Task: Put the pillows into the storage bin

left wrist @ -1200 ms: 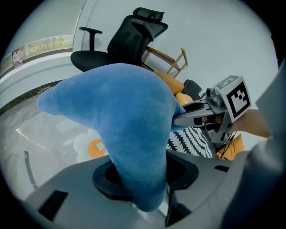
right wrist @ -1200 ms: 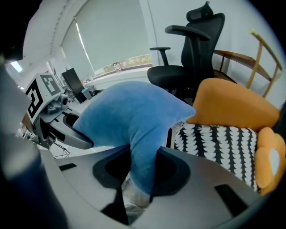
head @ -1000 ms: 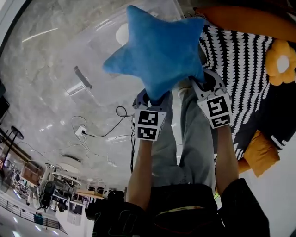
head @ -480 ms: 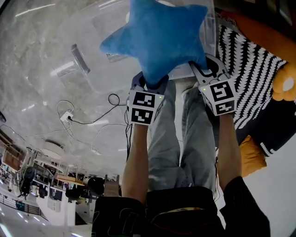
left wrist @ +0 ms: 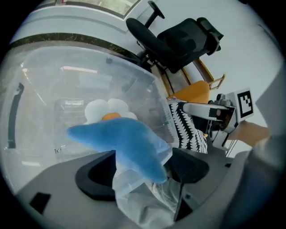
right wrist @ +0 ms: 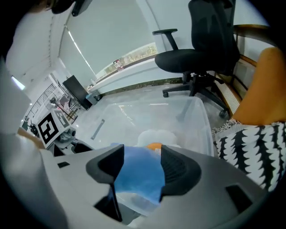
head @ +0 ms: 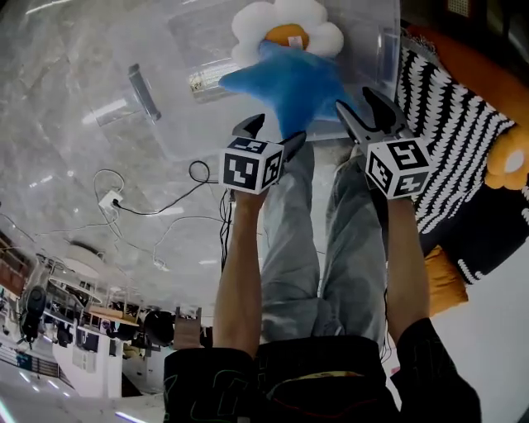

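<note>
The blue star pillow [head: 289,83] lies in the clear storage bin [head: 382,51], resting on a white flower pillow [head: 285,21] with an orange centre. My left gripper [head: 271,136] hangs just above the bin's near rim, open, its jaws having just been opening. In the left gripper view one arm of the star [left wrist: 125,143] shows between the jaws [left wrist: 140,170], and no pad presses it. My right gripper [head: 364,111] is open too and has just been opening. The star [right wrist: 138,176] and the flower [right wrist: 156,136] lie below its jaws [right wrist: 140,167].
A black-and-white patterned pillow [head: 446,140], an orange flower cushion [head: 512,157] and an orange pillow [head: 446,281] lie at the right. A clear lid [head: 140,91] and a cable with a plug strip [head: 111,198] are on the floor at the left. An office chair [right wrist: 201,49] stands behind the bin.
Both grippers let go of the blue star, which dropped into the bin onto the white flower pillow. Both hands came lower, toward the bin's rim.
</note>
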The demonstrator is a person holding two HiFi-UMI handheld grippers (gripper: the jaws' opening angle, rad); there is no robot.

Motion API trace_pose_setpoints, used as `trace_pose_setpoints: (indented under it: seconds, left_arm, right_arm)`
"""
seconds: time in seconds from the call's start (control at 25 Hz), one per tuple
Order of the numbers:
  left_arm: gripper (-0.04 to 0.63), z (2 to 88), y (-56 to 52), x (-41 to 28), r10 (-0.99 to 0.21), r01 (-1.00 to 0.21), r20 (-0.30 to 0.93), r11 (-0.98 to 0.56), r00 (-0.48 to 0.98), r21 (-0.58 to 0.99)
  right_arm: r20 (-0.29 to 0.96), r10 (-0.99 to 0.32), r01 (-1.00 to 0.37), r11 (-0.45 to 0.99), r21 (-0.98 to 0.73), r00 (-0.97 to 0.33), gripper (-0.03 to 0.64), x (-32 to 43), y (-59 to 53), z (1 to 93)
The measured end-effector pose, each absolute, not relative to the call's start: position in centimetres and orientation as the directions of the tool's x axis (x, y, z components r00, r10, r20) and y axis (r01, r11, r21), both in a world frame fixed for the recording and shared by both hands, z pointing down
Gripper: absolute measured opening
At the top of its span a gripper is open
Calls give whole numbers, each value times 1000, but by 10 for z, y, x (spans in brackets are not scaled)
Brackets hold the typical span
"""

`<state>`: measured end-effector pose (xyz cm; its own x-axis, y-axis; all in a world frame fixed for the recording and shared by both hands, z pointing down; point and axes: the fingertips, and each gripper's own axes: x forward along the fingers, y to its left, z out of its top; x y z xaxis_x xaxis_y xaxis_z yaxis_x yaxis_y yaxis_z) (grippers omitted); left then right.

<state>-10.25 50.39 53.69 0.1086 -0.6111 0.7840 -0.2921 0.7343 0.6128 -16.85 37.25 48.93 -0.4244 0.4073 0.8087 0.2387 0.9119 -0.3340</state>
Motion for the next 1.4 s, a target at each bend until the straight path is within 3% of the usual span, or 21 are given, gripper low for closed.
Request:
trace_pose_setpoints:
  seconds: [0.12, 0.28, 0.4, 0.76, 1.4]
  left_arm:
    - [323, 521, 510, -115, -654, -261, 755, 721, 47, 641]
    - [95, 494, 503, -136, -713, -205, 697, 695, -72, 689]
    - [-8, 484, 489, -144, -719, -222, 686, 690, -106, 689]
    - [-5, 458, 430, -158, -719, -331, 687, 677, -106, 657]
    - [-2, 407, 279, -126, -738, -618, 674, 526, 9, 584]
  right_arm:
    - [800, 413, 231, 910, -344, -436, 261, -175, 379, 482]
    - [791, 417, 209, 909, -360, -448, 236, -173, 373, 471]
    - [787, 408, 194, 913, -359, -464, 178, -166, 358, 467]
    - [770, 347, 121, 934, -336, -535, 3, -151, 310, 446]
    - [722, 189, -67, 949, -310, -666, 2, -87, 189, 399]
